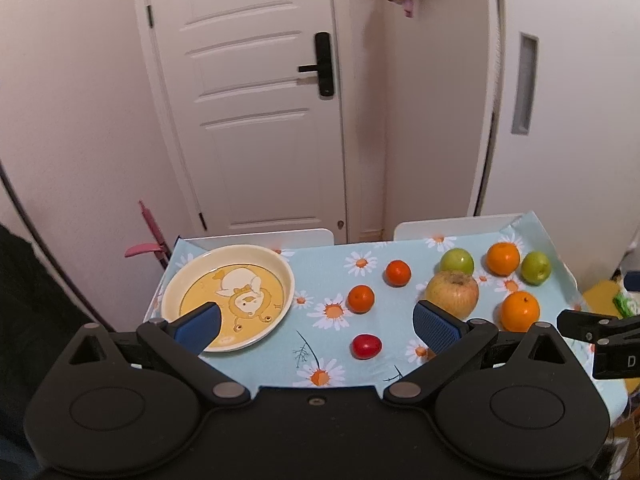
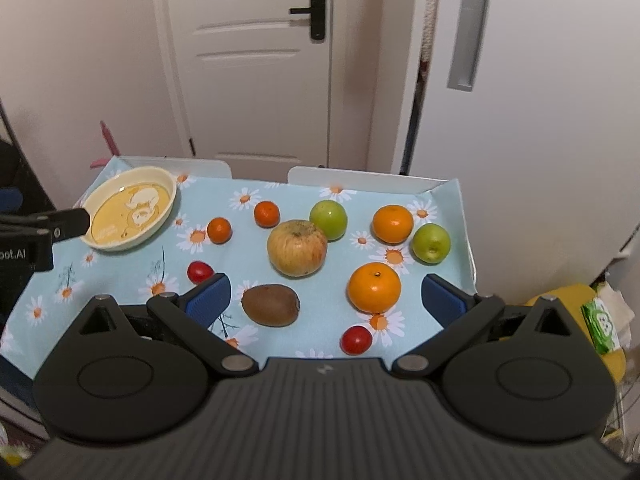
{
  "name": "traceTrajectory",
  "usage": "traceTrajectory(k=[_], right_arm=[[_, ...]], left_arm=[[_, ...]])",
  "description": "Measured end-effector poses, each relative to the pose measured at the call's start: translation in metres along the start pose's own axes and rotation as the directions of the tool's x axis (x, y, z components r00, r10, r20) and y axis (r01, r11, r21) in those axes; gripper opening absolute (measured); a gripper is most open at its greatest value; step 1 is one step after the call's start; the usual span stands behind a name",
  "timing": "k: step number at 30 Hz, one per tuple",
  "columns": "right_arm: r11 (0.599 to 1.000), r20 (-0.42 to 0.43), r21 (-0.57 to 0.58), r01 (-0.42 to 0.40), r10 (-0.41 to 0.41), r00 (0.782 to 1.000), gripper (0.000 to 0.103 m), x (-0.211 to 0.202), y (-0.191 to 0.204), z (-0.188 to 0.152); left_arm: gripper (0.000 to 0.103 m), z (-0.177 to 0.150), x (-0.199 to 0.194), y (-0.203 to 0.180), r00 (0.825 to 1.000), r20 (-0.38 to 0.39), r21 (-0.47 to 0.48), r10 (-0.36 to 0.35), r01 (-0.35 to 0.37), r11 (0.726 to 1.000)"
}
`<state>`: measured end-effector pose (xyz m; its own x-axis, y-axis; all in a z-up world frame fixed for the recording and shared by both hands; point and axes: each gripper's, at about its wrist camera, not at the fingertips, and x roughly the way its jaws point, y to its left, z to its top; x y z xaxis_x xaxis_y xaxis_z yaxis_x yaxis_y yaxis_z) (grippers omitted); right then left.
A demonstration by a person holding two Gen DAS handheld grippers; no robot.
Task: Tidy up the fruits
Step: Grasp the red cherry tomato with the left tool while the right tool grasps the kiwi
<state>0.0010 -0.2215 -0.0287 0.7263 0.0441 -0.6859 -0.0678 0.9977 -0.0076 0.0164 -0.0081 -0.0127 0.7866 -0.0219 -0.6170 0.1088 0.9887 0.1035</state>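
Both grippers, left (image 1: pixel 316 326) and right (image 2: pixel 326 300), gape wide (empty) above fruit

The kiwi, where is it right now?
In the right wrist view, the kiwi lies on the flowered tablecloth near the front edge, just in front of the big apple, between two cherry tomatoes.

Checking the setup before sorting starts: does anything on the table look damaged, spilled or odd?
Nothing is spilled or toppled. The large yellow-red apple has a browned, rough patch around its stem, possibly bruising. The cream cartoon-print plate holds no fruit yet.
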Motion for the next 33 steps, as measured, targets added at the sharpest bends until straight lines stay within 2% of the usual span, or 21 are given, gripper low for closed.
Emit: traceTrajectory(k=[3, 9, 17, 19, 23, 26, 30, 33], right_arm=[[0.999, -0.016, -0.033, -0.030, 0.030, 0.999, 0.103, 0.014, -0.005, -0.004], [0.994, -0.054, -0.086, -0.065, 0.061, 0.997, 0.103, 0.048, -0.004, -0.020], [0.990, -0.094, -0.106, -0.094, 0.084, 0.992, 0.103, 0.089, 0.017, -0.043], [0.991, -0.091, -0.103, -0.089, 0.080, 0.993, 0.103, 0.099, 0.023, -0.046], [0.993, -0.104, -0.090, -0.077, 0.067, 0.992, 0.103, 0.120, 0.036, -0.054], [0.995, -0.104, -0.078, -0.063, 0.054, 0.993, 0.103, 0.132, 0.043, -0.058], [0.997, -0.099, -0.069, -0.044, 0.037, 0.994, 0.103, 0.144, 0.049, -0.060], [0.998, -0.102, -0.060, -0.034, 0.028, 0.994, 0.103, 0.151, 0.051, -0.061]], left_arm=[[0.103, -0.005, 0.010, -0.001, 0.999, -0.008, 0.008, -0.033, 0.033, 0.999], [0.102, -0.017, 0.046, -0.002, 0.997, -0.054, 0.017, -0.053, 0.054, 0.998], [0.101, -0.029, 0.102, -0.011, 0.989, -0.118, 0.106, -0.088, 0.101, 0.989], [0.095, -0.034, 0.117, -0.014, 0.984, -0.142, 0.123, -0.105, 0.122, 0.985], [0.091, -0.042, 0.144, -0.018, 0.972, -0.189, 0.136, -0.140, 0.167, 0.977], [0.083, -0.048, 0.160, -0.021, 0.961, -0.222, 0.143, -0.162, 0.196, 0.970], [0.071, -0.052, 0.176, -0.023, 0.950, -0.251, 0.136, -0.185, 0.224, 0.965], [0.066, -0.052, 0.185, -0.024, 0.945, -0.258, 0.128, -0.203, 0.242, 0.962]])
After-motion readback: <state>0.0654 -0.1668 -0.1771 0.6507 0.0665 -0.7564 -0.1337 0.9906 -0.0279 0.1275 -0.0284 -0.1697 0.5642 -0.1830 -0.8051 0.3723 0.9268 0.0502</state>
